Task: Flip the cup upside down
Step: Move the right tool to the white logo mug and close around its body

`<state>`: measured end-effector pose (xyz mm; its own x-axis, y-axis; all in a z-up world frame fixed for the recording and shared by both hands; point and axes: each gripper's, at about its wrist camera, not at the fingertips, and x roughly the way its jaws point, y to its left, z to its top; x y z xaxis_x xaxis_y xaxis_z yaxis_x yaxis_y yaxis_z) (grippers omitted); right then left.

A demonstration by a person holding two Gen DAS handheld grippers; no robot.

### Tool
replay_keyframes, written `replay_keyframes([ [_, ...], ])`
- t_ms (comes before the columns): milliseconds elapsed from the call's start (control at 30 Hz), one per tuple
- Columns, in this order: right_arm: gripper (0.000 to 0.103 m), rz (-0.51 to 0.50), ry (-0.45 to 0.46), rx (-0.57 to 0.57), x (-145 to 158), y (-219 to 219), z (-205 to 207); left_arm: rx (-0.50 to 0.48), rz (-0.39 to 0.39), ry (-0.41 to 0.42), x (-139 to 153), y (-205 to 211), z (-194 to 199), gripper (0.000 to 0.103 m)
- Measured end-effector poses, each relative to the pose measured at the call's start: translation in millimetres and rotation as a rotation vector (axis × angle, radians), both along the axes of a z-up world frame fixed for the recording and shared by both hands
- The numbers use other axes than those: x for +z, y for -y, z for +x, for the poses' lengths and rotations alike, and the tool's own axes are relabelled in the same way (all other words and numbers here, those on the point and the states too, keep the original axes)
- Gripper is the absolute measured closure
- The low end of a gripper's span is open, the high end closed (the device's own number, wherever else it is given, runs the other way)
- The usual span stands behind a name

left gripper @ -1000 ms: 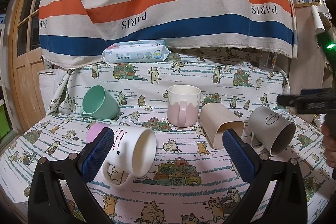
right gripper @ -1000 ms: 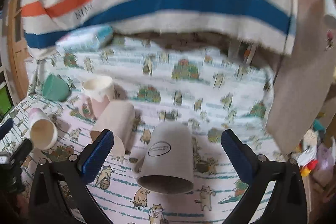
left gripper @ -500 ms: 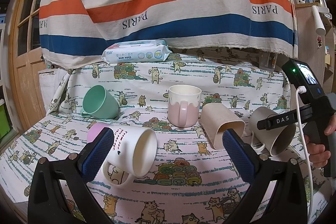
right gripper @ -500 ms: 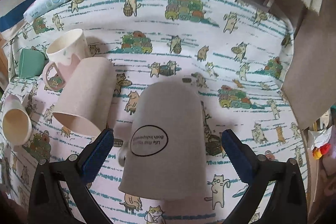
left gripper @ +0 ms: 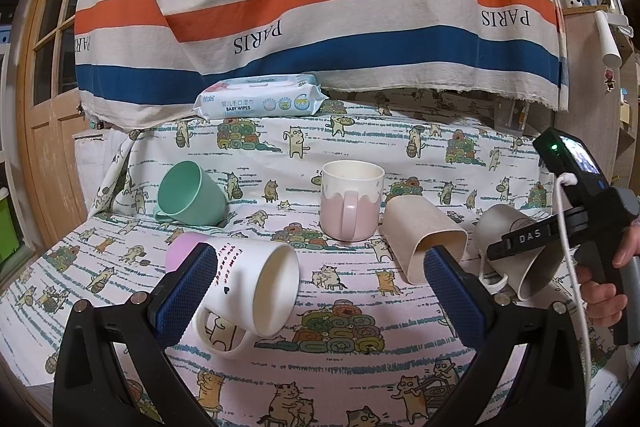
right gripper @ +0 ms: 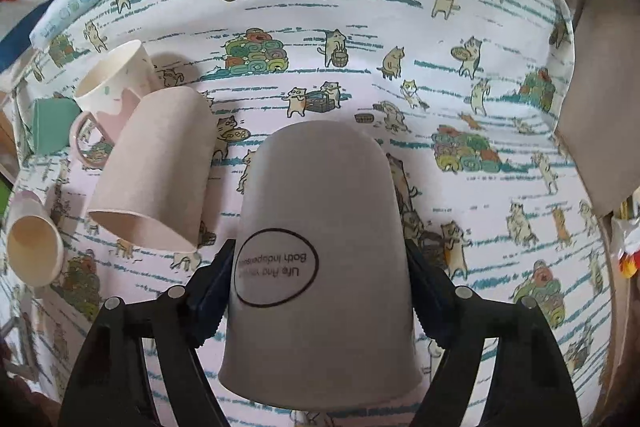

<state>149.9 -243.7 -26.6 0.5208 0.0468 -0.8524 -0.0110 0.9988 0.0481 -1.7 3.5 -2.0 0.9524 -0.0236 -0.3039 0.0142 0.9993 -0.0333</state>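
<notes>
The right gripper (right gripper: 320,291) has its 2 blue pads pressed on the sides of the grey cup with a black oval label (right gripper: 320,267), which lies on its side on the cat-print cloth (right gripper: 460,115). Just left of the grey cup lies a tan cup (right gripper: 156,171). The left gripper (left gripper: 316,295) is wide open and holds nothing, near a white mug with a pink base (left gripper: 256,291).

Each black hand-held gripper (left gripper: 316,291) has blue textured pads (left gripper: 184,291) and silver screws.
</notes>
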Motion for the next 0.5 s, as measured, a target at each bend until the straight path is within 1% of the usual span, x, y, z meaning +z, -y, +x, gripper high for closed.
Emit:
replay_keyframes([
  [300, 0.024, 0.048, 0.075, 0.009, 22.8, -4.9, -40.8, 0.008, -0.003, 0.0, -0.4, -1.5, 0.0, 0.0],
  [400, 0.024, 0.075, 0.093, 0.057, 30.4, -17.6, -55.3, 0.008, -0.003, -0.001, -0.5, -2.2, 0.4, 0.0],
  [500, 0.024, 0.08, 0.095, 0.1, 30.3, -34.7, -64.3, 0.009, -0.004, 0.0, -0.4, -2.3, 0.4, 0.0],
])
